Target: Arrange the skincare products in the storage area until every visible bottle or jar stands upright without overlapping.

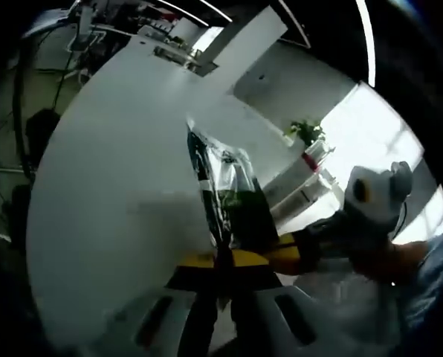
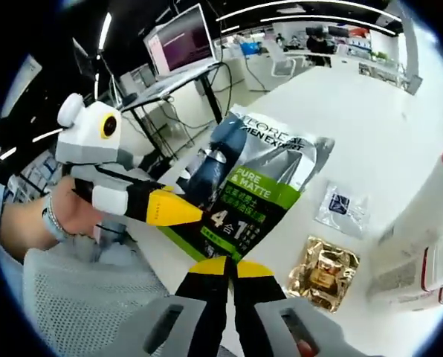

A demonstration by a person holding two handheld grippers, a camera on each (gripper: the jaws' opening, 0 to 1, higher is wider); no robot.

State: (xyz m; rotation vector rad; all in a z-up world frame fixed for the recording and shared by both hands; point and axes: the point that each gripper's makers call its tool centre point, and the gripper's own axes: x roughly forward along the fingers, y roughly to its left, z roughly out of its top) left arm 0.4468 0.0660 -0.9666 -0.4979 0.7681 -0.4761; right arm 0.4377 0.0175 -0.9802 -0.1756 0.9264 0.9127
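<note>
A L'Oreal Men Expert pack [image 2: 262,186], clear and silver with a green label and dark blue bottles inside, is held above the white table [image 2: 370,119]. My right gripper [image 2: 225,269] is shut on its lower edge. My left gripper [image 2: 178,210] reaches in from the left with a hand behind it, its yellow jaws clamped on the pack's side. In the left gripper view the pack [image 1: 229,186] shows edge-on, with my left gripper [image 1: 221,260] shut on it. The right gripper [image 1: 285,249] comes in from the right and touches the same pack.
A gold sachet [image 2: 324,271] and a clear sachet [image 2: 343,208] lie flat on the table. White and red boxes [image 2: 429,268] stand at the right edge. A monitor [image 2: 180,41] stands on a desk behind. A potted plant [image 1: 305,132] sits beyond white boxes [image 1: 303,197].
</note>
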